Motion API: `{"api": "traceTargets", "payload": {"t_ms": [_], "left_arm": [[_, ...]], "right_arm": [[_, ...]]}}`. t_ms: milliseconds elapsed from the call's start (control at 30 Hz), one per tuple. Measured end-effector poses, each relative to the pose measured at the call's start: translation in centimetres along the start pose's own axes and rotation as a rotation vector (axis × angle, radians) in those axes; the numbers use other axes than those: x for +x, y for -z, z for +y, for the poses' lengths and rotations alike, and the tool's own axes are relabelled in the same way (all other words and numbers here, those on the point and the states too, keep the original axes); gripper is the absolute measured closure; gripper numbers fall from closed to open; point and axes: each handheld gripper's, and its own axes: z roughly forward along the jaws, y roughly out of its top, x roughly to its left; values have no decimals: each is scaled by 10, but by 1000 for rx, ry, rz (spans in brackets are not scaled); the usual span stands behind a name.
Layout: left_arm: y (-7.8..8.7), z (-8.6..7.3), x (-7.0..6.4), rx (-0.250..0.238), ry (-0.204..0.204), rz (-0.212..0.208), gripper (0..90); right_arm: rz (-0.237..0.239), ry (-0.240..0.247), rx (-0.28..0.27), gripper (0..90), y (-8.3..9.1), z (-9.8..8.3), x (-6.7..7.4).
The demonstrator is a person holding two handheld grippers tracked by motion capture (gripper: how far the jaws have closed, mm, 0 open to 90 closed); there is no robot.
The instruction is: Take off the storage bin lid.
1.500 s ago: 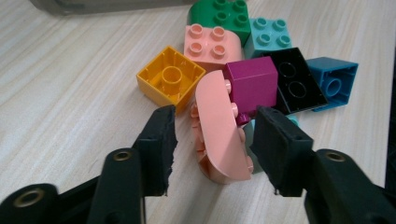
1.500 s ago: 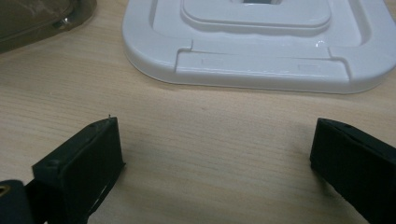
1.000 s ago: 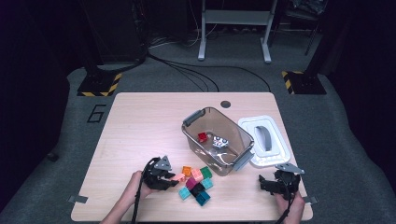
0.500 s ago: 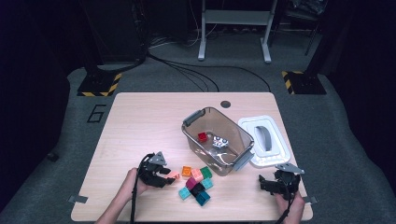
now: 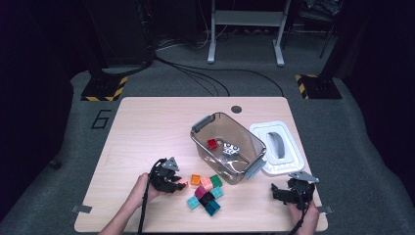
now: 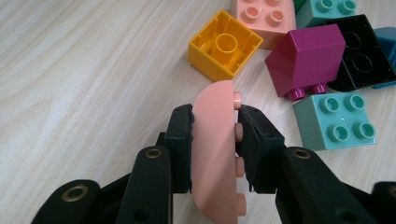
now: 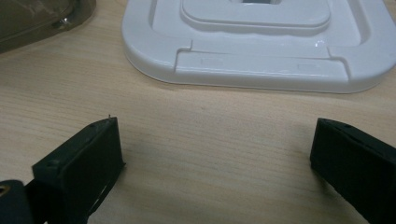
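Salmon-pink rounded plastic brick (image 6: 215, 149) pinched on edge between the pads of the left gripper (image 6: 215, 135), jaws just closed on it, low over the pale wooden table (image 5: 147, 127) beside the heap of coloured toy bricks (image 5: 205, 193). Likely the pick-up step, done. Next: lift, carry across to the clear plastic bin (image 5: 227, 147), release above its rim. Left hand (image 5: 142, 188) low, gripper aimed toward the heap. Right gripper (image 7: 215, 154) spread wide, empty, resting near the white lid (image 7: 261, 42).
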Motion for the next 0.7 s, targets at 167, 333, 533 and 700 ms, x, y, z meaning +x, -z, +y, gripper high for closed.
{"api": "traceTargets", "payload": {"t_ms": [167, 333, 533, 700], "left_arm": [[4, 0, 5, -26, 19, -9, 667], [10, 1, 12, -61, 48, -7, 667], [22, 6, 22, -82, 62, 14, 667], [34, 12, 32, -106, 68, 32, 667]], "right_arm": [[-1, 0, 0, 14, 0, 0, 0], [0, 0, 0, 14, 0, 0, 0], [0, 0, 0, 14, 0, 0, 0], [0, 0, 0, 14, 0, 0, 0]]}}
